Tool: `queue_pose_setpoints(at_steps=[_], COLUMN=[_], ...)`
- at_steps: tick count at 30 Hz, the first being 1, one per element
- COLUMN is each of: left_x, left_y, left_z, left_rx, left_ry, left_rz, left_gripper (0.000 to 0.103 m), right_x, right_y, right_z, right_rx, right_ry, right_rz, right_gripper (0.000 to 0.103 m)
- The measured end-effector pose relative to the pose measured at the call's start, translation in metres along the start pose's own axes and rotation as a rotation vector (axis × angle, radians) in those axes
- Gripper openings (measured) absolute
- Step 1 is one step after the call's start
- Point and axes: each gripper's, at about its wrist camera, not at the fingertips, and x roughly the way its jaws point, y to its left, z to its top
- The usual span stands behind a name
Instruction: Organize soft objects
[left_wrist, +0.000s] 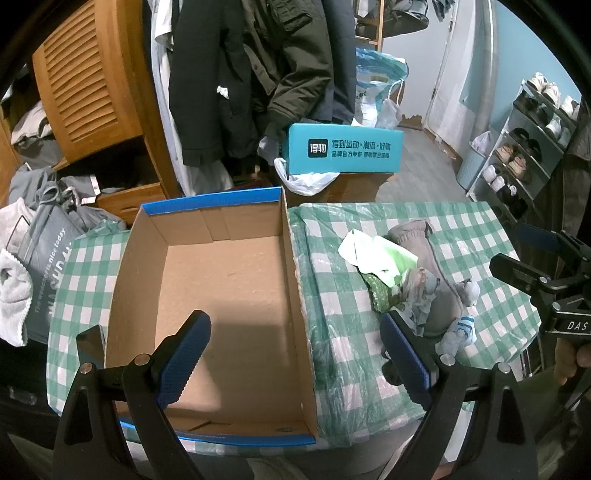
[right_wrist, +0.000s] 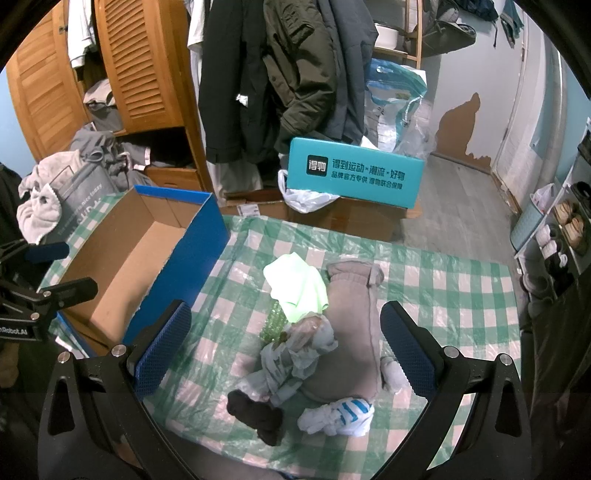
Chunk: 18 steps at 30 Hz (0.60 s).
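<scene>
Both tongs gaping and empty, left tongs (left_wrist: 291, 354) over the bare brown cardboard box with blue rim (left_wrist: 229, 280), right tongs (right_wrist: 286, 349) above the tangled soft pile (right_wrist: 317, 332) lower centre on the green-checked plastic-covered surface (right_wrist: 443, 288): likely to snag several pieces together.

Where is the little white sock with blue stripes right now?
The striped sock lies on the checked tablecloth at the near end of the pile, against the grey garment, right of the dark sock. It shows low in the right wrist view.
</scene>
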Motion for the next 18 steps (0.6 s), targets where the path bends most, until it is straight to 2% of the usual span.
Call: queue_pose_setpoints(at_steps=[18], left_x=[-0.0002], left_y=[-0.0007], left_z=[0.0005], left_rx=[0.0], left_ry=[0.0], left_rz=[0.0], left_gripper=[0.094], right_x=[0.0005], right_y=[-0.0018], right_z=[-0.0005], right_rx=[0.001], right_ry=[0.002], right_rz=[0.0], right_gripper=[0.101])
